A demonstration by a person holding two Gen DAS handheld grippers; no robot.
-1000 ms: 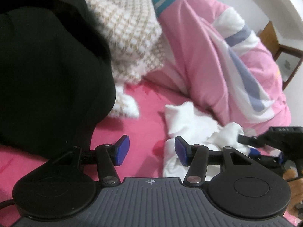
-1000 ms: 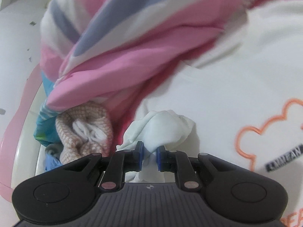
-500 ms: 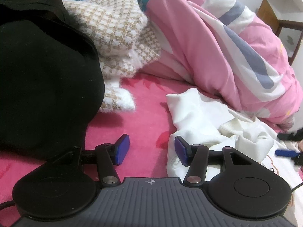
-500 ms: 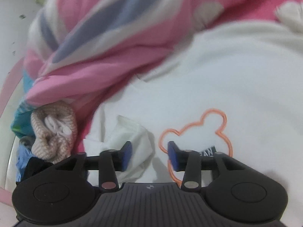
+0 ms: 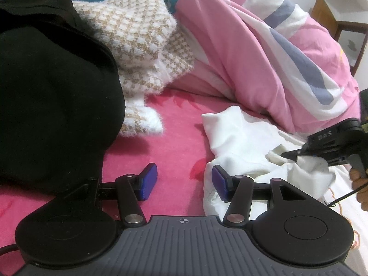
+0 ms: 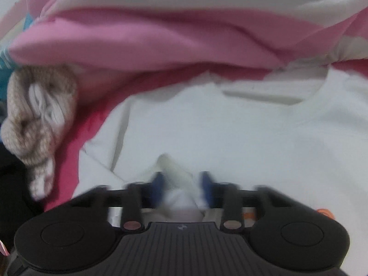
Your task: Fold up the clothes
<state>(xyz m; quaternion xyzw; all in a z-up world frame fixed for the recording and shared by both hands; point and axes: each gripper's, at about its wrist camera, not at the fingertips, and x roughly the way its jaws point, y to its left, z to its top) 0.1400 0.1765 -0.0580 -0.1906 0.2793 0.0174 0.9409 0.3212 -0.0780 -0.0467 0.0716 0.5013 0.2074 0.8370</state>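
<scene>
The white sweatshirt point(image 6: 230, 126) lies spread on the pink bedsheet point(image 5: 174, 138), its ribbed neckline toward the rumpled duvet and an orange outline print just showing at the right edge of the right wrist view. In the left wrist view its near edge is bunched into soft, thick folds point(image 5: 241, 142) just right of the left gripper point(image 5: 184, 180), whose blue pads stand apart over bare sheet with nothing between them, the right-hand pad just touching or overlapping the crumpled hem; which, I cannot tell. The right gripper point(image 6: 181, 184) is blurred; its jaws are closing with a peaked fold of the white cloth between them, and the blue pads look pressed against it. From the left wrist view that same gripper point(image 5: 299, 154) enters at the right edge, its tips buried in the white folds, a hand point(image 5: 361, 184) behind it. Open sheet runs as a strip between the sweatshirt and the left-hand pile: a matt black garment point(image 5: 53, 92), smooth and bulky, with a fuzzy beige-and-white houndstooth knit point(image 5: 142, 46) beside it, one end spilling onto the sheet. The pink duvet with white and grey-blue bands point(image 5: 264, 57) walls off the far side, overhanging the sweatshirt's top edge. A wooden chair point(image 5: 333, 23) stands beyond it.
</scene>
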